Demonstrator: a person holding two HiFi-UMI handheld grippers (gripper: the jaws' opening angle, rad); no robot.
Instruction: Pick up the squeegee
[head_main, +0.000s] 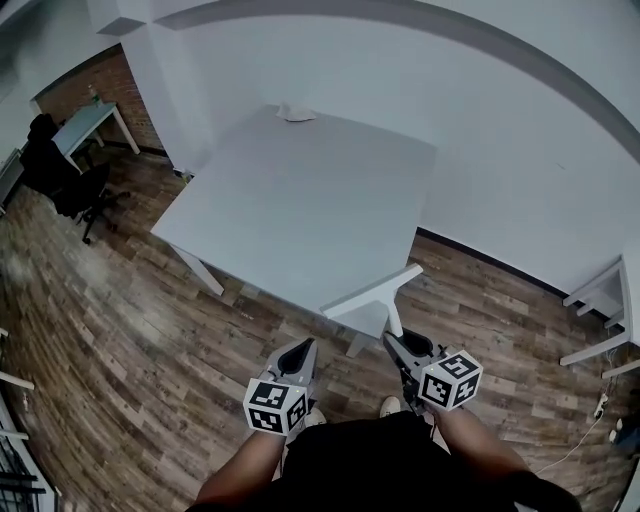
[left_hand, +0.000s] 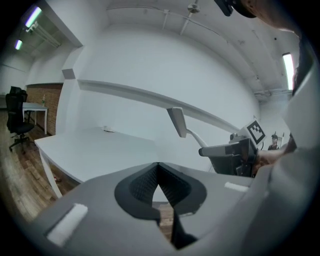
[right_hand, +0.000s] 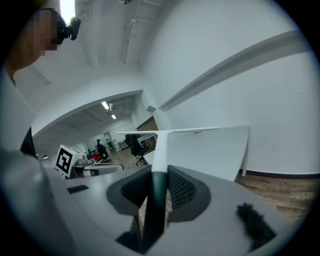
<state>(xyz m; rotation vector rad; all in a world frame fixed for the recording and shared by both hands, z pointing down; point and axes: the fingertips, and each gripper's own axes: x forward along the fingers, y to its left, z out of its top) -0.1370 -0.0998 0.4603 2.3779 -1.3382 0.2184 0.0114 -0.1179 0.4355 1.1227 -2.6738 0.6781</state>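
**Squeegee Held Clear of the Table in the Right Gripper**

Head view: The squeegee (head_main: 378, 293) is seen off the white table (head_main: 300, 200). Its handle is clamped in the right gripper (head_main: 405, 346), and its white blade is carried crosswise, showing against the table's near corner. The left gripper (head_main: 297, 356) is held just beside it over the wooden floor, with nothing in it. A small pale thing at the table's far edge cannot be identified.

Left gripper view: The jaws of the left gripper (left_hand: 158, 167) are brought together at the tips, and nothing is caught between them. The squeegee (left_hand: 178, 121) is shown off to the right, rising from the right gripper (left_hand: 210, 150), apart from the tabletop (left_hand: 95, 147).

Right gripper view: The dark handle of the squeegee (right_hand: 161, 147) is gripped between the pads of the right gripper (right_hand: 158, 175). The white shaft runs straight out beyond the fingertips to the blade, which is set across it like a T. The pickup is judged to be done, since the tool is grasped and lifted. Nothing appears to be left but keeping the hold secure.
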